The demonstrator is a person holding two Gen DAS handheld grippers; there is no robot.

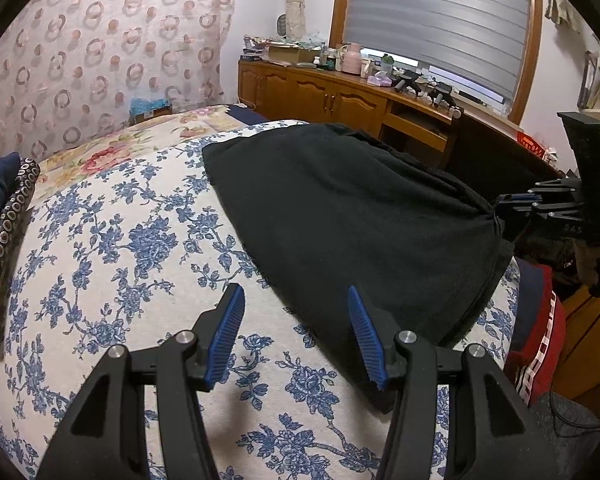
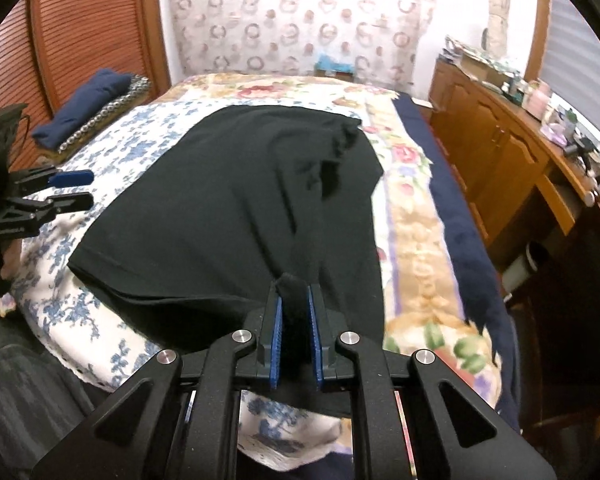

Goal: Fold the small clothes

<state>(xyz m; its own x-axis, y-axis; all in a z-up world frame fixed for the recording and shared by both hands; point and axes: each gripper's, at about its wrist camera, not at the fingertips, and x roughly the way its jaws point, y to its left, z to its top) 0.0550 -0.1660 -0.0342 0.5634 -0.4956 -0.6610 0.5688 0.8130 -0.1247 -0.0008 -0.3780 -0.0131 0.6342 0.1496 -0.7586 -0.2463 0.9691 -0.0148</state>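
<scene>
Right gripper fingers pinch a corner of the black knit garment on the floral-quilted bed; left gripper fingers spread, empty

One black fabric garment, spread on one bed covered by a white quilt with blue flowers. One folded navy cloth lying on one dark ring-patterned cloth at the bed's edge. One cream blanket with pink flowers, one navy blanket edge. Two black hand-held grippers with blue pads: left hand-held gripper, right hand-held gripper. One wooden sideboard, cluttered on top; items there too small to count.
</scene>
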